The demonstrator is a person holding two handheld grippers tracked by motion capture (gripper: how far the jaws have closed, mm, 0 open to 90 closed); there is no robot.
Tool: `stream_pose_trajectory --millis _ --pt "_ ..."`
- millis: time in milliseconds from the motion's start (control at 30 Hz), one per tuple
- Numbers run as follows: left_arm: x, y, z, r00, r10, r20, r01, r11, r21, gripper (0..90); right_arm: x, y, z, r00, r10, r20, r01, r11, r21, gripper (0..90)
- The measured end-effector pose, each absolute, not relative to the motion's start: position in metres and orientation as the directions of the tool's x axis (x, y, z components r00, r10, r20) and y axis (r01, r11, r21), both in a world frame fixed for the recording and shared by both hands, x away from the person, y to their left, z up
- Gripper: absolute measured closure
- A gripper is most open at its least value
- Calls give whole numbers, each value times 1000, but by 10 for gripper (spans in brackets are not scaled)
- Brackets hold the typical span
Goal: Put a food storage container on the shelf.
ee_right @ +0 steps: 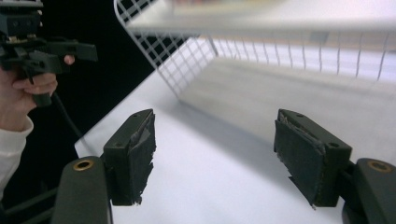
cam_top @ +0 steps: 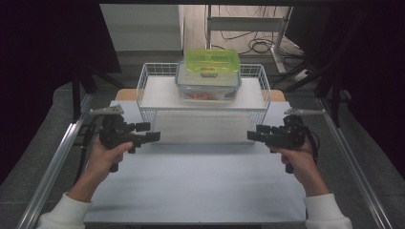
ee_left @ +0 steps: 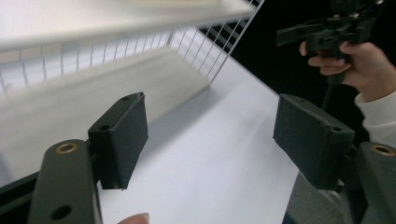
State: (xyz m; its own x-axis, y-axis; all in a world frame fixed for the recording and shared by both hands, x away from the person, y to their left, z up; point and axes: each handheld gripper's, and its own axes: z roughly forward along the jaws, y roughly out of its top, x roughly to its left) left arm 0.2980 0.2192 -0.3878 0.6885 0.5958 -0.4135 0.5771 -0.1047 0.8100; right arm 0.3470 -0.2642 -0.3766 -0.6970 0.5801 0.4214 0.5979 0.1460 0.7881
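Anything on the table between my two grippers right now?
No. In the high view the stretch of white table between the left gripper and the right gripper is bare; the wire rack stands just behind it.

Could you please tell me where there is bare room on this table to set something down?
The white tabletop lies bare between the left gripper and right gripper. The white wire shelf rack is crowded mid-top by the green-lidded clear plastic containers.
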Motion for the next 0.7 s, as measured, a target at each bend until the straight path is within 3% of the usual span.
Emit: stream_pose_trajectory --millis 400,700 --pt "271 213 -454 684 595 -421 638 -210 741 259 329 -255 -438 -686 607 401 644 251 723 293" --pt "267 206 -475 678 599 -425 658 -238 715 259 326 -248 -469 -676 608 416 675 287 679 293"
